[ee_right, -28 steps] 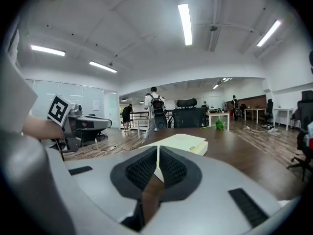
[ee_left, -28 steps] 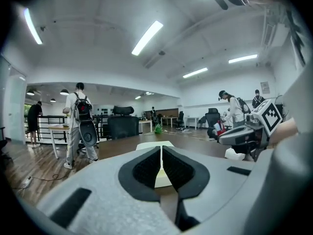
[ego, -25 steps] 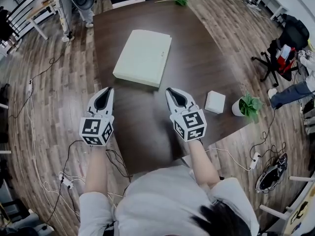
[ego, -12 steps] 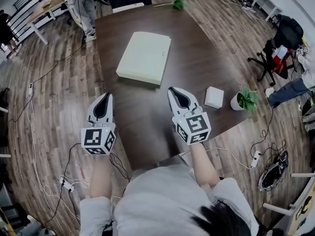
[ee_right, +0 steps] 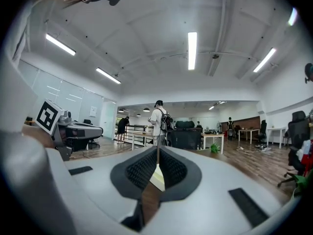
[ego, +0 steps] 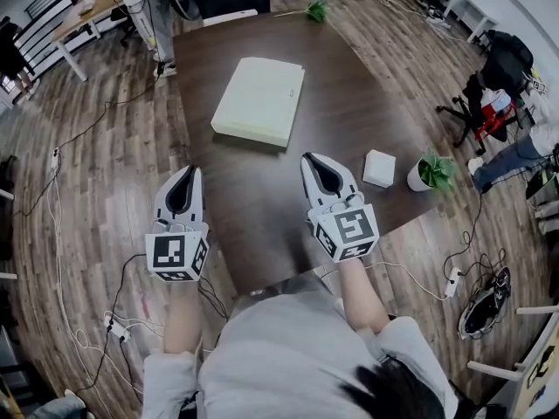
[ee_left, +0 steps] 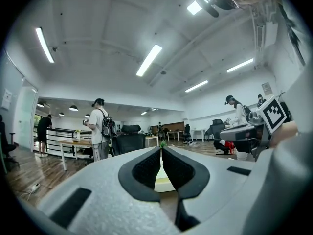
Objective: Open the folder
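The left claw (ego: 185,173) and right claw (ego: 313,159) are both clenched on nothing, low over the desk (ego: 262,208). The closed folder (ego: 259,100) lies flat ahead of them, well apart. A good start, I judge, is to release one claw, reach forward, then pinch only the cover's free edge.

Pale green folder (ego: 259,101), closed, lying flat on the dark table's far half, slightly askew

light: bright, even, ceiling strip lamps (ee_left: 149,60) | edges: strong fisheye bending, dark vignette | blur: slight
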The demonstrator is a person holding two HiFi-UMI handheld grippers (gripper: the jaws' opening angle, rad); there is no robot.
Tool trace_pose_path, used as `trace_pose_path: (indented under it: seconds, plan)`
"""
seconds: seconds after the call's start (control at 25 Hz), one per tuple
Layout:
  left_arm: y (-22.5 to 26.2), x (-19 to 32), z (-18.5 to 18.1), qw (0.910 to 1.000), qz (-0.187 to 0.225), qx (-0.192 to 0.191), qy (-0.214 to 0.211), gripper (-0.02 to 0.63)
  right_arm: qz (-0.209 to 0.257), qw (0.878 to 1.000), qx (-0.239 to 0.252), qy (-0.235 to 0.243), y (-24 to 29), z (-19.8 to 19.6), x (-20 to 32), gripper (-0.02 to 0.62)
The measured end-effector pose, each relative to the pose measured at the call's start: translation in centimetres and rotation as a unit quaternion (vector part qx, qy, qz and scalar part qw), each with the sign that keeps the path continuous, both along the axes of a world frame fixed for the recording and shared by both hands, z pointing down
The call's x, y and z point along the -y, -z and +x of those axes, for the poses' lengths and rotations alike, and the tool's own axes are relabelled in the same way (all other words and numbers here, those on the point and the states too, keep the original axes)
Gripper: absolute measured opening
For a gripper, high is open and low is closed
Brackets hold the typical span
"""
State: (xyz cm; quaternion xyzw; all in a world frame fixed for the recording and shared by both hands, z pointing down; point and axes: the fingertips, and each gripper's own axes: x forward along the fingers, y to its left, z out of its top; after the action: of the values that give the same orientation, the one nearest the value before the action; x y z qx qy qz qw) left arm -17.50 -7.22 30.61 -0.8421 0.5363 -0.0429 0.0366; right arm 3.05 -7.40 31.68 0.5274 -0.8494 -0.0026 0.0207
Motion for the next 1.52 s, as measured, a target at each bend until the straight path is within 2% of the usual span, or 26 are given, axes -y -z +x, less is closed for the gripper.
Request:
trace_pose_path:
  seconds: [0.16,0.64,1.16,1.52]
  plan:
    - [1.3,-1.1,-0.3,0.9998,0.019,0.003,-0.003,0.017,0.012,1.000,0.009,-0.005,1.0,-0.2,-1.2,0.018]
    - [3.4,-3.2,-1.2,0.9988,0.038,-0.029,0.007,0.017,0.041,0.999,0.018,-0.020,3.4,0.2,-4.4,0.018]
    - [4.2,-4.5,-1.6,0.9980,0.049,-0.040,0.000,0.017,0.065,0.997,0.023,-0.025,5.1,-0.4,-5.9,0.018]
    - [3.9,-5.3,-1.6,0.9981,0.045,-0.042,-0.005,0.017,0.065,0.997,0.028,-0.029,4.9,-0.6,-6.8,0.018]
